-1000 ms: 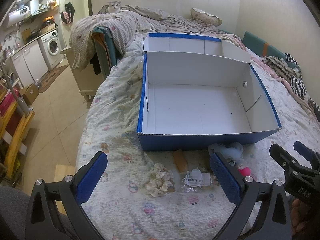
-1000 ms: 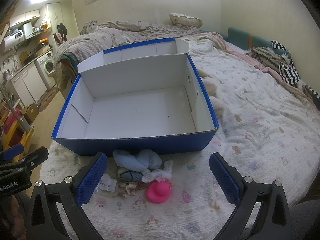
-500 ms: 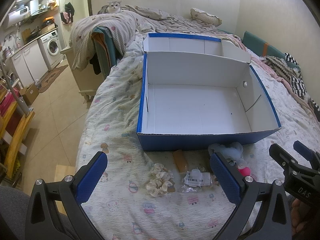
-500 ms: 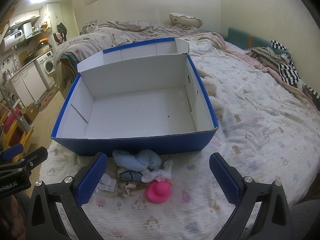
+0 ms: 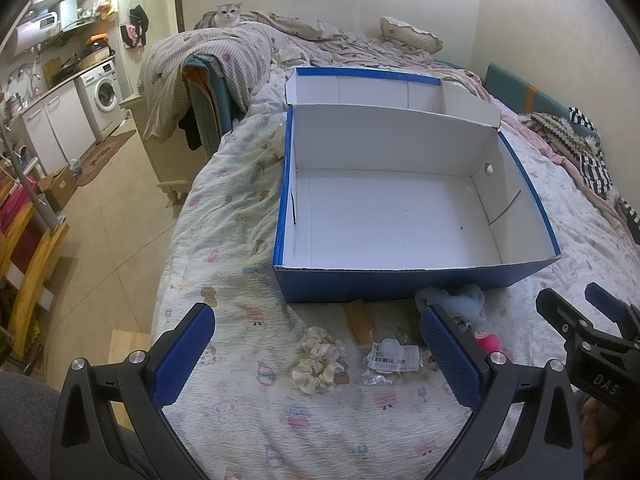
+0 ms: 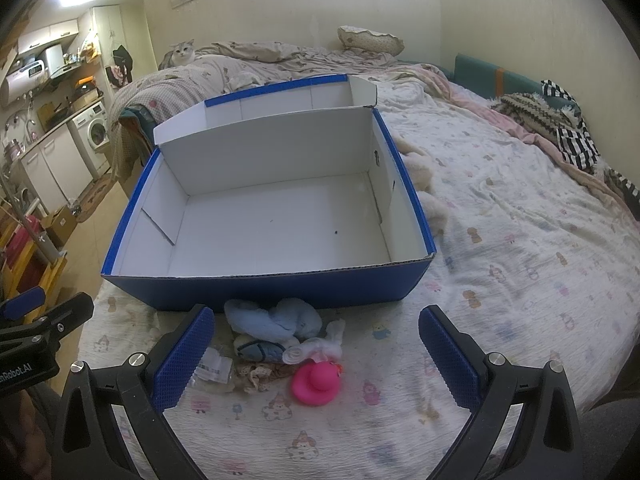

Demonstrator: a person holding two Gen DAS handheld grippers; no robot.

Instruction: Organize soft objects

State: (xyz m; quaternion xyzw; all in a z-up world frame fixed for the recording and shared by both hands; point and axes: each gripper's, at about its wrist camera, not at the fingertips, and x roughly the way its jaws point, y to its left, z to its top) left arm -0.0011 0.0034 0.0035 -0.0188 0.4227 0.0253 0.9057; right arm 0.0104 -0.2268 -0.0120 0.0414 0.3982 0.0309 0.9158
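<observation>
An empty blue box with a white inside point(image 5: 400, 280) point(image 6: 280, 292) sits on the bed with its lid folded back. In front of it lies a small pile: a cream scrunchie point(image 5: 318, 360), a tan block point(image 5: 360, 322), a clear plastic packet with a label point(image 5: 390, 360) point(image 6: 212, 366), light blue soft cloth point(image 5: 460, 300) point(image 6: 272, 318), a white sock point(image 6: 320, 346) and a pink rubber duck point(image 6: 318, 378) point(image 5: 490, 342). My left gripper point(image 5: 316, 356) hangs open above the scrunchie and packet. My right gripper point(image 6: 316, 356) stands open above the duck and socks.
The patterned bedsheet point(image 6: 520, 260) stretches right of the box. Rumpled bedding, a pillow point(image 5: 412, 38) and a cat point(image 5: 228, 14) lie at the far end. Striped clothing point(image 6: 576, 140) sits at the right. The bed's left edge drops to a tiled floor point(image 5: 112, 216) with a washing machine point(image 5: 102, 94).
</observation>
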